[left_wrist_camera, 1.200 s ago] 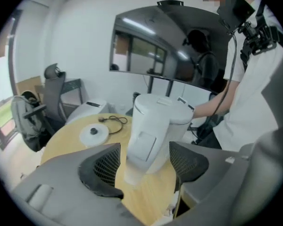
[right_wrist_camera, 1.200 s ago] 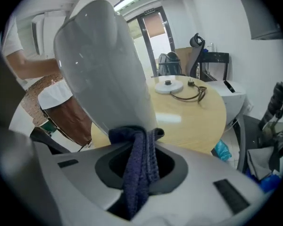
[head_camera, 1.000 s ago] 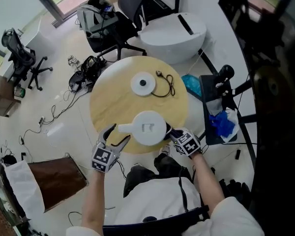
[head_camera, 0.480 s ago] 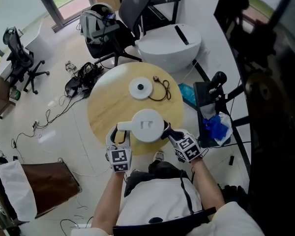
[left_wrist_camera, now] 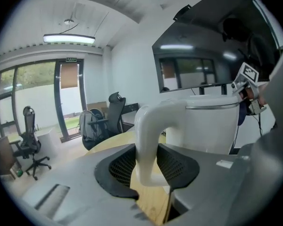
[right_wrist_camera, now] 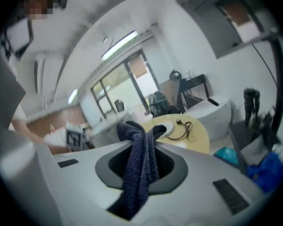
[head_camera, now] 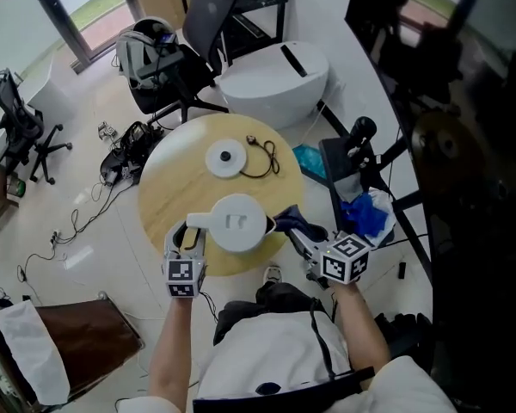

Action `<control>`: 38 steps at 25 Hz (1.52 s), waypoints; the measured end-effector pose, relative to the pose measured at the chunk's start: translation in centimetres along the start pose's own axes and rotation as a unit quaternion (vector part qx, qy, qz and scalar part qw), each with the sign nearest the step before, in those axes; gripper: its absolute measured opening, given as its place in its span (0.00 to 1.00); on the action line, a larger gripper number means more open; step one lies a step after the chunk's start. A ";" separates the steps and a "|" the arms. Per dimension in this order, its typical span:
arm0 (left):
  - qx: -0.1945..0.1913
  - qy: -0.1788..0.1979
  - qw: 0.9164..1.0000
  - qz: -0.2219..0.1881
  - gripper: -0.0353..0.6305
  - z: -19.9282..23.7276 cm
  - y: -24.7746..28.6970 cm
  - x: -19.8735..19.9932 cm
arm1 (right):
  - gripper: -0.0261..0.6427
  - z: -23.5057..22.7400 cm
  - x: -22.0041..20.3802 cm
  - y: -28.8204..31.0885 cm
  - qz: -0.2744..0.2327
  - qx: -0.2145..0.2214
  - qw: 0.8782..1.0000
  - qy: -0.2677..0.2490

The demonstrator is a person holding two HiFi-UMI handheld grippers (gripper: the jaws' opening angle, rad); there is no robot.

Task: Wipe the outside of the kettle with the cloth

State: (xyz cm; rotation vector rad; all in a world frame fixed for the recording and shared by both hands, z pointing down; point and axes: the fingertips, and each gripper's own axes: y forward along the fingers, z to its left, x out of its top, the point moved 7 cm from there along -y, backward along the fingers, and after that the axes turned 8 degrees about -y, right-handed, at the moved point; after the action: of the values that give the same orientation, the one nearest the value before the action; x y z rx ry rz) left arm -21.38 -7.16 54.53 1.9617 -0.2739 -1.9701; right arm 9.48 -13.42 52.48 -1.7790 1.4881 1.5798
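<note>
Kettle here is a white electric one, sitting on the near edge of a round wooden table, right in front of the person. Its handle sticks out to the left in the head view.

The left gripper has the handle between its jaws. They've just been closing, and in the left gripper view the dark ribbed pads sit tight on both sides of it, so it's clamped on. The kettle body is upright just past the jaws.

The right gripper is pinched on a dark blue cloth, which sits bunched just beside the kettle's right side. Can't tell if it's actually touching the wall. In the right gripper view the cloth is squeezed between the jaws of the right gripper, with a clump poking out ahead and the rest hanging down.

Farther back on the table are the round white kettle base and its black cord, well apart from the kettle.
</note>
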 end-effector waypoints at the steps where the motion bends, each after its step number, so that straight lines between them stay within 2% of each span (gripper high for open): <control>1: -0.017 0.007 1.000 0.000 0.27 0.3 0.1 0.1 | 0.14 0.1 0.8 -0.2 -0.045 0.019 0.996 0.068; 3: -0.054 0.022 0.998 0.007 0.27 0.8 0.4 0.4 | 0.14 0.5 1.7 0.1 -0.120 0.061 0.973 0.190; 4: -0.071 0.029 0.997 0.012 0.27 0.9 0.5 0.6 | 0.14 0.7 1.8 0.5 -0.144 0.077 0.959 0.233; 6: -0.097 0.037 0.994 0.022 0.27 1.2 1.0 0.9 | 0.14 1.3 1.3 1.4 -0.164 0.096 0.937 0.292; 9: -0.107 0.044 0.993 0.034 0.27 1.4 1.6 1.4 | 0.14 2.4 -1.0 2.6 -0.160 0.090 0.920 0.346; 13: -0.099 0.035 0.993 0.045 0.27 1.9 1.8 1.5 | 0.14 2.9 -4.3 3.9 -0.138 0.046 0.922 0.359; 18: -0.116 -0.008 0.992 0.045 0.27 1.9 2.1 1.8 | 0.14 1.0 -9.9 6.0 -0.089 -0.017 0.929 0.360; 22: -0.143 -0.032 0.988 0.049 0.28 2.2 2.4 1.7 | 0.14 -0.5 -13.5 7.7 -0.017 -0.067 0.945 0.321; 25: -0.147 -0.075 0.985 0.039 0.29 2.5 2.5 1.7 | 0.14 -0.8 -14.8 8.7 0.026 -0.083 0.948 0.305; 28: -0.154 -0.107 0.982 0.034 0.30 2.7 2.8 1.6 | 0.14 -0.1 -13.0 8.1 0.000 -0.039 0.946 0.321; 31: -0.171 -0.103 0.979 0.037 0.30 2.8 3.4 1.7 | 0.14 1.6 -8.3 6.5 -0.057 0.048 0.943 0.324; 33: -0.186 -0.104 0.976 0.043 0.31 3.0 3.8 1.8 | 0.14 2.6 -5.3 5.2 -0.082 0.088 0.943 0.310; 36: -0.213 -0.112 0.968 0.069 0.33 3.2 3.4 1.8 | 0.14 3.2 -1.7 3.3 -0.112 0.120 0.942 0.294; 38: -0.228 -0.120 0.963 0.085 0.40 3.5 2.0 1.6 | 0.14 3.4 0.2 2.4 -0.127 0.131 0.941 0.286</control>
State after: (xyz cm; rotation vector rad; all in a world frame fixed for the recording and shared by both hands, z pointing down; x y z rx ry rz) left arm -24.62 -9.97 53.91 1.3704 -0.0365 -1.9460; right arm 5.68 -11.74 52.07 -2.2615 1.5213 0.7249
